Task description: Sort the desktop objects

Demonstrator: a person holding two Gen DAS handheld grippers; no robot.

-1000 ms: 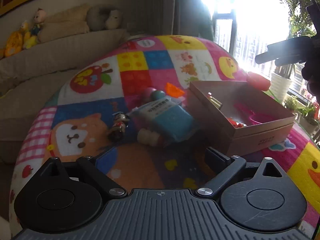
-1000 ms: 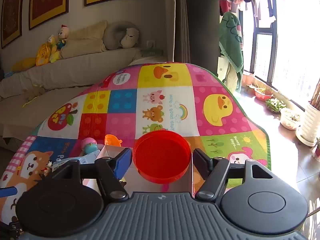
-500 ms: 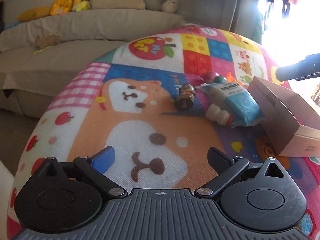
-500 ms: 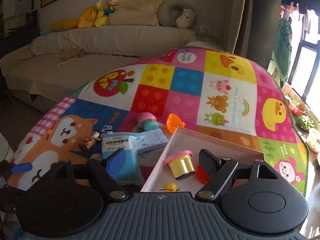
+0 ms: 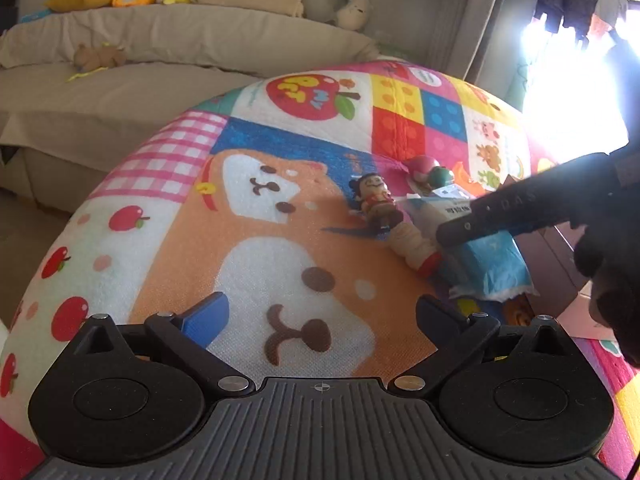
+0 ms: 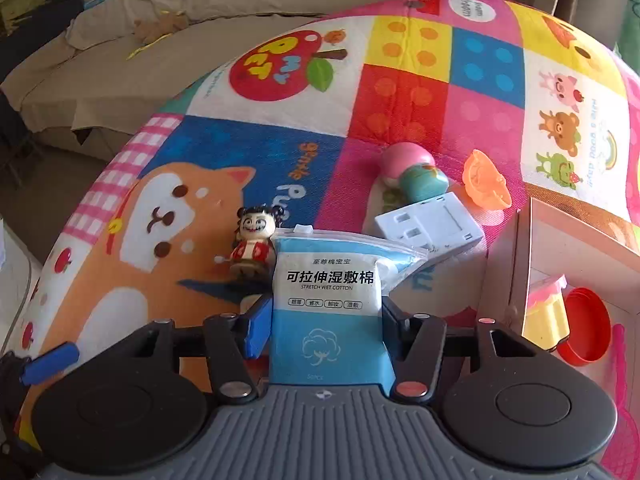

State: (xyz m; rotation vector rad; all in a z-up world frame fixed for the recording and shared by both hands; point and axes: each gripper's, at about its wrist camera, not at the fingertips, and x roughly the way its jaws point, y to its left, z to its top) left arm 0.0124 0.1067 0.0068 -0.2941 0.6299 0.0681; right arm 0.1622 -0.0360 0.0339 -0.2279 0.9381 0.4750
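In the left wrist view, the left hand-held gripper [image 5: 320, 312] hangs released and empty over the dog picture on the play mat [image 5: 168, 200], well apart from the toys, probably waiting for its turn. Far right, the doll figure [image 5: 374, 200] lies beside a small bottle [image 5: 416, 250].

In the right wrist view, the right hand-held gripper [image 6: 324, 320] has its fingers against both sides of the wet cotton pack [image 6: 328, 296]; I judge it is grasping it. The cardboard box [image 6: 520, 264] stands near right and already contains a red lid [image 6: 586, 326] and a yellow tub [image 6: 546, 316], so the pack likely goes there. A white adapter [image 6: 430, 226], a mushroom toy [image 6: 412, 168] and an orange mould [image 6: 486, 180] remain on the mat farther away.
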